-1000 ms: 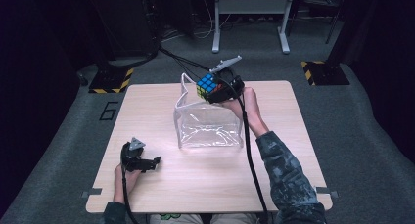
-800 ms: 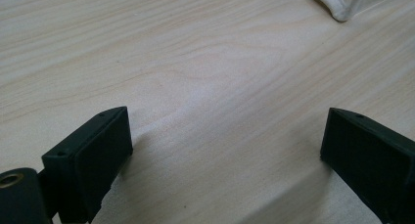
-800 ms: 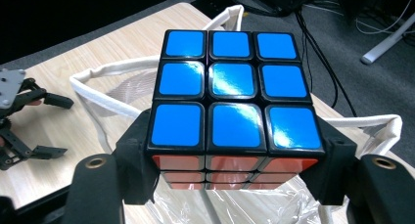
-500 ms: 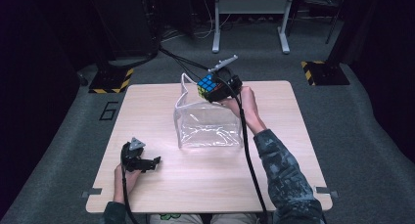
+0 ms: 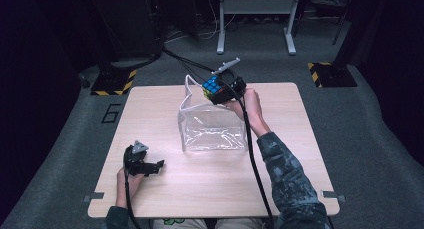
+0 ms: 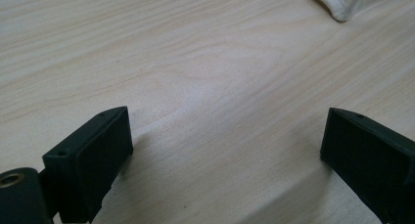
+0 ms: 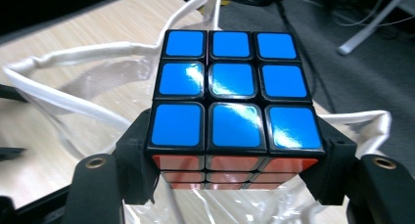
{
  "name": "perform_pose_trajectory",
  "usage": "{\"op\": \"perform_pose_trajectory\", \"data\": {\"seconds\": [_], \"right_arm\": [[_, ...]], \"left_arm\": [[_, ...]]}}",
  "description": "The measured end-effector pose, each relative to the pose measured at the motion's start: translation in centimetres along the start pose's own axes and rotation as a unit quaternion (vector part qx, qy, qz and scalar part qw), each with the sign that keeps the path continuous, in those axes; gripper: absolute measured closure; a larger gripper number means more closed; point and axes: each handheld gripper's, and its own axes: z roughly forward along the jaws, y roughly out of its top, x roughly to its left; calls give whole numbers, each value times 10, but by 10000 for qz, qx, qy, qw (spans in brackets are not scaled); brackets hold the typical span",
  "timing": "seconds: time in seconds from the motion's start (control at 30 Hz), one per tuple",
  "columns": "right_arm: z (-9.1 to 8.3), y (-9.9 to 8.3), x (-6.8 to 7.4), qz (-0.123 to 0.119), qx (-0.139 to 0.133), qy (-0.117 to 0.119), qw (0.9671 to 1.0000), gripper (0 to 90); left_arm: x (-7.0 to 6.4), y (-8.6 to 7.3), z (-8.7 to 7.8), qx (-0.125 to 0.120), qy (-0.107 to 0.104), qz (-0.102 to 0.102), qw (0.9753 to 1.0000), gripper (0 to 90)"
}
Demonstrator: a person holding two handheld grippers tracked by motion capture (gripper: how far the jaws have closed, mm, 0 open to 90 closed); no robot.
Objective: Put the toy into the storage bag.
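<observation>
A puzzle cube (image 5: 212, 87) (image 7: 234, 106), blue face up with a red face below, is clamped in my right gripper (image 5: 220, 91) (image 7: 235, 160) above the far rim of a clear plastic bag (image 5: 212, 124) with white edging (image 7: 73, 106). The bag stands upright and wide at the table's middle. My left gripper (image 5: 150, 167) (image 6: 225, 150) lies low on the wood near the front left, jaws spread wide with bare table between them. A corner of the bag (image 6: 342, 4) shows at the top right of the left gripper view.
The light wooden table (image 5: 150, 114) stands on grey carpet. Black cables (image 5: 185, 64) trail off the far edge. A metal stand (image 5: 255, 19) and yellow-black floor markers (image 5: 112, 81) lie beyond the table.
My right gripper with the cube has shifted slightly, staying above the bag's far rim. The left gripper has not moved.
</observation>
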Motion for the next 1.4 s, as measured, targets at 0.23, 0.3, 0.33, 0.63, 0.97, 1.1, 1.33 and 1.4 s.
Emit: {"op": "perform_pose_trajectory", "data": {"seconds": [0.23,0.3,0.33,0.63,0.97,1.1,1.33,1.4], "right_arm": [[4,-2,-3,108,6,40,9999,336],[3,-3,-3,112,8,77,9999,335],[2,-4,-2,87,-4,80,9999,335],[-1,-12,1,72,21,78,9999,335],[12,-10,-6,136,252,54,9996,335],[15,-7,-8,219,395,39,9990,335],[23,1,-8,347,624,16,9974,334],[26,3,-7,279,675,4,9973,334]], "left_arm": [[0,0,0,0,5,8,10000,48],[0,0,0,-3,2,3,10000,48],[0,0,0,-2,3,3,10000,48],[0,0,0,-4,0,-10,10000,48],[0,0,0,-2,2,1,10000,49],[0,0,0,-1,0,-3,10000,49],[0,0,0,-5,-1,-12,10000,48],[0,0,0,-2,3,4,10000,48]]}}
